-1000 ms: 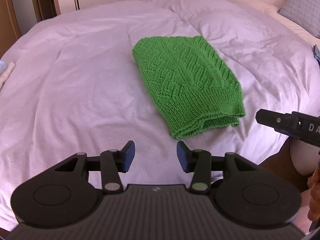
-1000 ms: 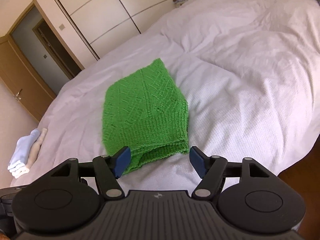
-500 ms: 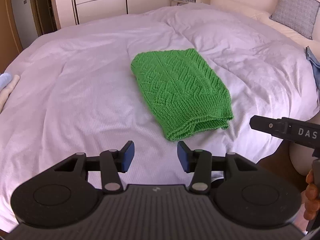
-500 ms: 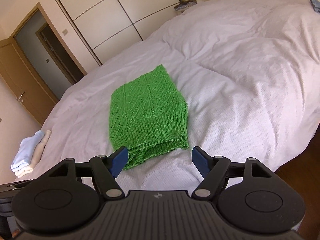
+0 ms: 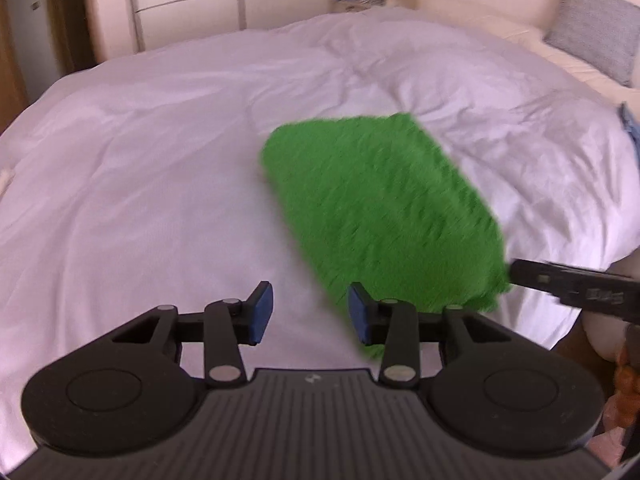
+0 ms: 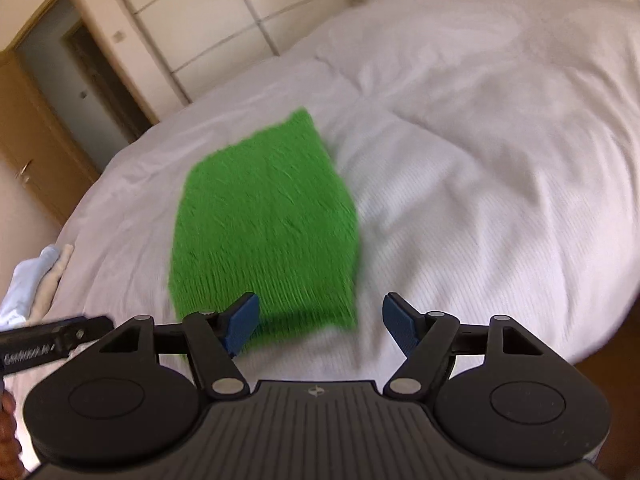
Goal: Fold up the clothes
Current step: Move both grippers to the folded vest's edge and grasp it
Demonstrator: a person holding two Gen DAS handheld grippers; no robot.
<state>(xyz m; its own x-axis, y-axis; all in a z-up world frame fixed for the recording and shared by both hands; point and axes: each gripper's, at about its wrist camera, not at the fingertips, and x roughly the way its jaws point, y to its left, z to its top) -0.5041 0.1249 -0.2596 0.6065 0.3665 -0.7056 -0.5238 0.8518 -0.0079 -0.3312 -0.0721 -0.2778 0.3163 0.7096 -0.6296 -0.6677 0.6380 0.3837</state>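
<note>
Sweater [image 5: 384, 216] beyond empty, parted grippers [image 5: 310, 312]

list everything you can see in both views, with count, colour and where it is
knitted garment: 1, green, folded, mid-bed
duvet: 1, white, covering the bed
cushion: 1, grey, far right at the headboard end
folded cloths: small pile, pale blue and cream, left bed edge
blue cloth: 1, right bed edge, mostly cut off
wardrobe: 1, cream, behind the bed
door: 1, wooden, left of wardrobe
left gripper: 1, black, blue pads, open, empty
right gripper: 1, black, blue pads, open, empty
</note>
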